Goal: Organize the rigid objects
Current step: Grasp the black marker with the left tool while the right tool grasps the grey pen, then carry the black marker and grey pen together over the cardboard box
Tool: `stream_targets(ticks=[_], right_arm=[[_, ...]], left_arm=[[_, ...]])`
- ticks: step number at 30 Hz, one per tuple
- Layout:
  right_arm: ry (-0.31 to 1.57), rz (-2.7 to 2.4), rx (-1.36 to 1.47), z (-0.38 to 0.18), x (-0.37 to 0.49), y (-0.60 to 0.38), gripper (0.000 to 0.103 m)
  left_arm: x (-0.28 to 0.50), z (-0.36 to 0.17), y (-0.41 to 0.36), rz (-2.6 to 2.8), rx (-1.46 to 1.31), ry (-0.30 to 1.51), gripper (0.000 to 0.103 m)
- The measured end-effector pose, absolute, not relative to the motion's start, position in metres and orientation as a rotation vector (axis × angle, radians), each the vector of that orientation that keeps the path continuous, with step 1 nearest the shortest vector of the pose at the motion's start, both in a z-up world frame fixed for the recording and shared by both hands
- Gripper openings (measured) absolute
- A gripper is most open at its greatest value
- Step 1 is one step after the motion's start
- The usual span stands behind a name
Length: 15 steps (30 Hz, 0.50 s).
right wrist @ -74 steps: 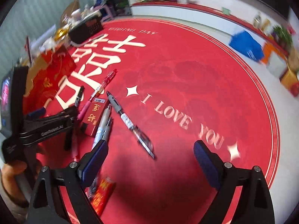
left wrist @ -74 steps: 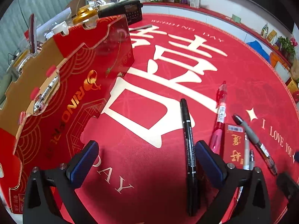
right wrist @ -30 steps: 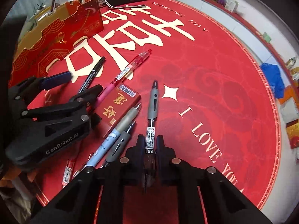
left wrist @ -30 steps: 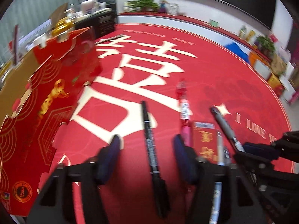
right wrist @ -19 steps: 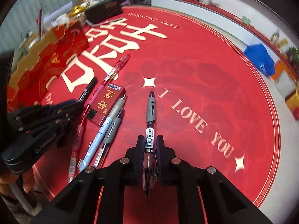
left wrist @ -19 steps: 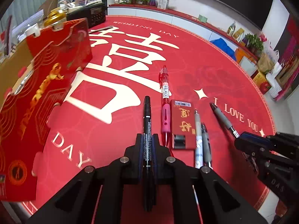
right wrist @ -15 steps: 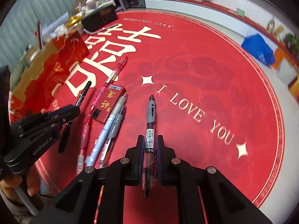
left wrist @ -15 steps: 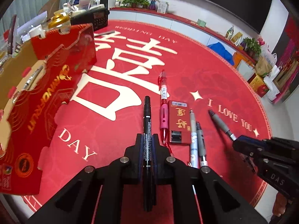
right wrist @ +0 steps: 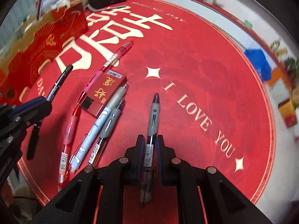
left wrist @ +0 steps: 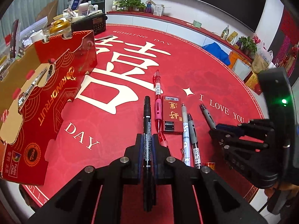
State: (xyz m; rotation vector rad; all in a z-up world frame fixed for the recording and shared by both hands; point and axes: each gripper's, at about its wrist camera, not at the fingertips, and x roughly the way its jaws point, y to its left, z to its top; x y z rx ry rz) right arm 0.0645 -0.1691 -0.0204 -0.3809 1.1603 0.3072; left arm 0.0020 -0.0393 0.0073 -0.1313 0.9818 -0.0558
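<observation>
My left gripper is shut on a black marker and holds it above the red mat; the marker also shows in the right wrist view. My right gripper is shut on a grey-grip gel pen, which also shows in the left wrist view. On the mat lie a red and pink pen, a small red box, a light blue pen and a grey pen. A red cardboard box at the left holds a pen.
A black radio and clutter stand behind the cardboard box. The round red mat covers the table; its edge runs close to both grippers. Another red pen lies near the front edge.
Both grippers closed on their pens and lifted them: the left on the black marker, the right on the grey-grip pen. The right view has shifted slightly and is blurred now.
</observation>
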Motion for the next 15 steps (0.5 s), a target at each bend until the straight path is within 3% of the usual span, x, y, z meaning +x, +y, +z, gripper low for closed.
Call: stream_targets(ticks=[15], right_arm=[[1.01,0.329,-0.078,0.04,0.018,-0.215,0.011]], left_arm=[[-0.019,0.035,-0.051,-0.042,-0.074,0.916,0.009]])
